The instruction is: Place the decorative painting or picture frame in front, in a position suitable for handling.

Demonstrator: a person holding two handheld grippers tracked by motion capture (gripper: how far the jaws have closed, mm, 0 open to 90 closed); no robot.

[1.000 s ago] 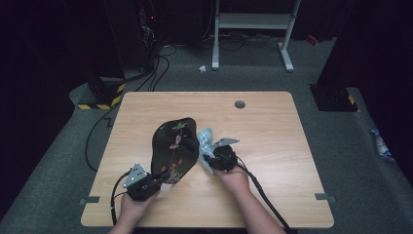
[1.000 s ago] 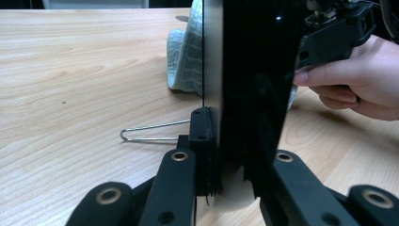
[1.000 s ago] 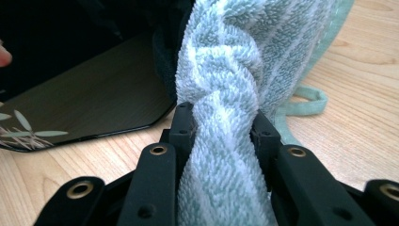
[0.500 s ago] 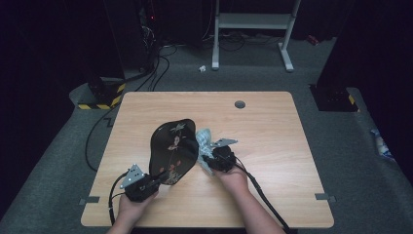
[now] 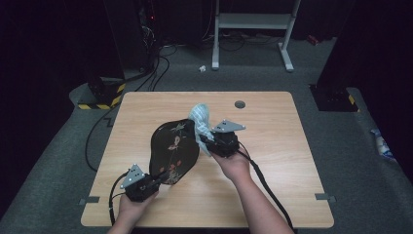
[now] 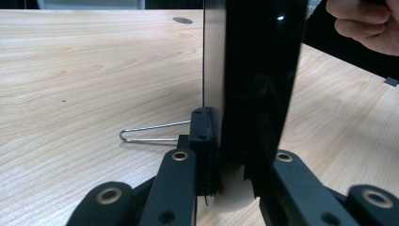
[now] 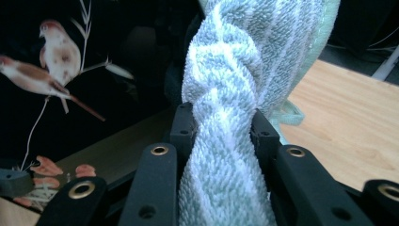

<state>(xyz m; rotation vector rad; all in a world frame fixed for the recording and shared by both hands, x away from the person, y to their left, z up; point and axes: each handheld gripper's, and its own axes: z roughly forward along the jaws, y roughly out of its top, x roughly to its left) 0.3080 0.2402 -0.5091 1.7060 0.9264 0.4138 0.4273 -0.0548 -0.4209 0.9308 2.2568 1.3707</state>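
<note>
My right claw (image 5: pixel 207 141) has lifted since a second ago: the bunched pale green towel (image 5: pixel 200 119) it pinches, then low against the right edge of the black lacquered tray (image 5: pixel 174 150), now stands up above that edge, its free end rising past the tray's far right rim. In the right gripper view the two black jaws are pressed hard into the twisted towel (image 7: pixel 221 117), with the tray's painted birds (image 7: pixel 49 61) just behind it. My left claw (image 5: pixel 155 181) has kept its place at the tray's near end, clamped on the rim; the left gripper view shows the tray (image 6: pixel 254 70) edge-on and tilted up off the desk (image 5: pixel 272 146), with a wire stand (image 6: pixel 150 134) behind it. I judge the work to be wiping the tray with the towel: the lift takes the cloth off the surface, so either a stroke has ended or the cloth is being repositioned for another pass, and I cannot tell which. Count: one tray, one towel, one wire stand, two claws, both loaded, and one round grommet (image 5: pixel 239 104) on the desk beyond the tray's far end.
</note>
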